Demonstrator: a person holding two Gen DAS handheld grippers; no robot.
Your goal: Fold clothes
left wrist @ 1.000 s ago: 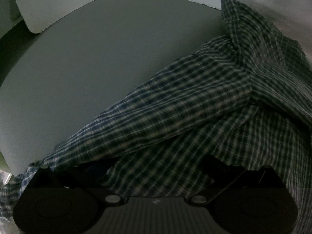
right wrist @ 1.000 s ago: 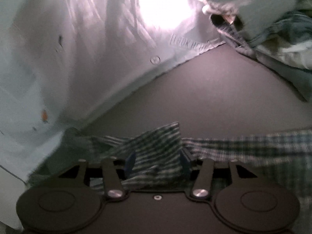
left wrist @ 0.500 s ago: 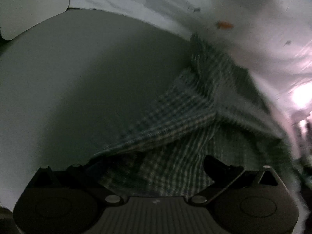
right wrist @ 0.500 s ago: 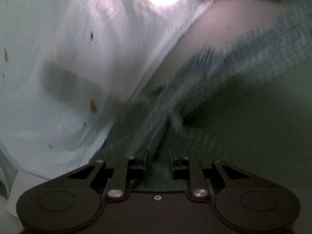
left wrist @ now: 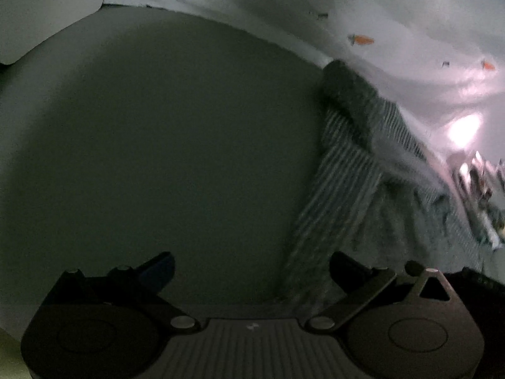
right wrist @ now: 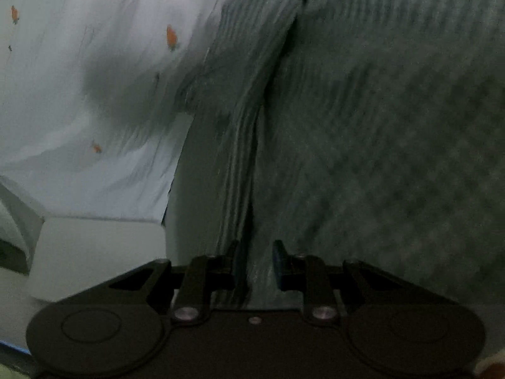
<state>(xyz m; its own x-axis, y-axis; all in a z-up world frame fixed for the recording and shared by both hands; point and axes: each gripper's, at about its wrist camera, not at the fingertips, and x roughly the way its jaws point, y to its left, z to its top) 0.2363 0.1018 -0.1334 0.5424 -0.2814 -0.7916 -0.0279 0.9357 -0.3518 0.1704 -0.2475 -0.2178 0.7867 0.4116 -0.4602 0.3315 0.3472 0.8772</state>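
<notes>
Checked shirt (left wrist: 353,170) now swung rightward, clear of left gripper (left wrist: 252,265), jaws wide; right gripper (right wrist: 256,262) pinches shirt fold.

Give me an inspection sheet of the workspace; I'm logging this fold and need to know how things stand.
Surface: bare grey top, dim light.
Job's things: checked shirt, blurred, stretched across the right wrist view; a strip of it runs along the right of the left wrist view.
Clutter: a pile of other items at the far right edge, too blurred to name.
Grippers: left gripper open, the shirt lying by its right finger; right gripper shut on a fold of the shirt.
Cables: nothing seen.
Surroundings: white sheet with small orange prints behind the surface; a bright glare on it.
</notes>
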